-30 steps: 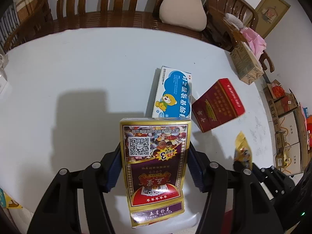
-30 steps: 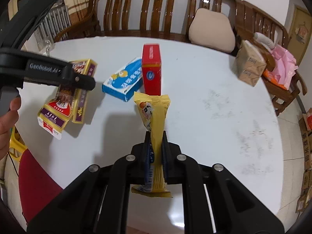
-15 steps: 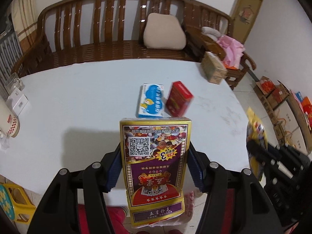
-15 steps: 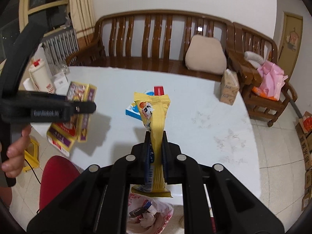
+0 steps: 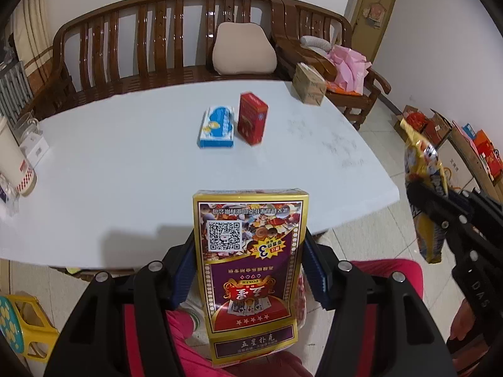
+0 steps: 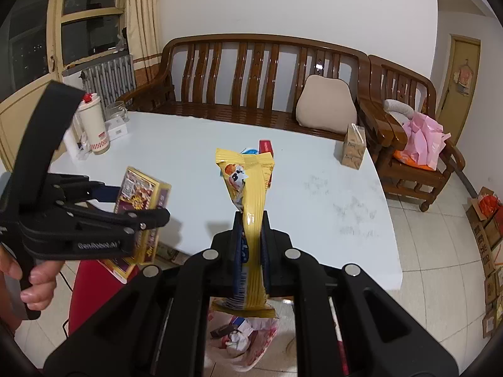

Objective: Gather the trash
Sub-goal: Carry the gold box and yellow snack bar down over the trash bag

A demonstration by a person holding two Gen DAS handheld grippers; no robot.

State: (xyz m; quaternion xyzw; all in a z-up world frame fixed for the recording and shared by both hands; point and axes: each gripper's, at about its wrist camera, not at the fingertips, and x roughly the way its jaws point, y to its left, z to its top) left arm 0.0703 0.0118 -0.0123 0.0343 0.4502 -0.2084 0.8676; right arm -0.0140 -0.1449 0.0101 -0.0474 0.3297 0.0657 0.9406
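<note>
White table, blue box mostly hidden behind yellow wrapper.

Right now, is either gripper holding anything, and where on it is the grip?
Left gripper clamps the poker card box across its long sides. Right gripper pinches the yellow snack packet on its lower half.
</note>
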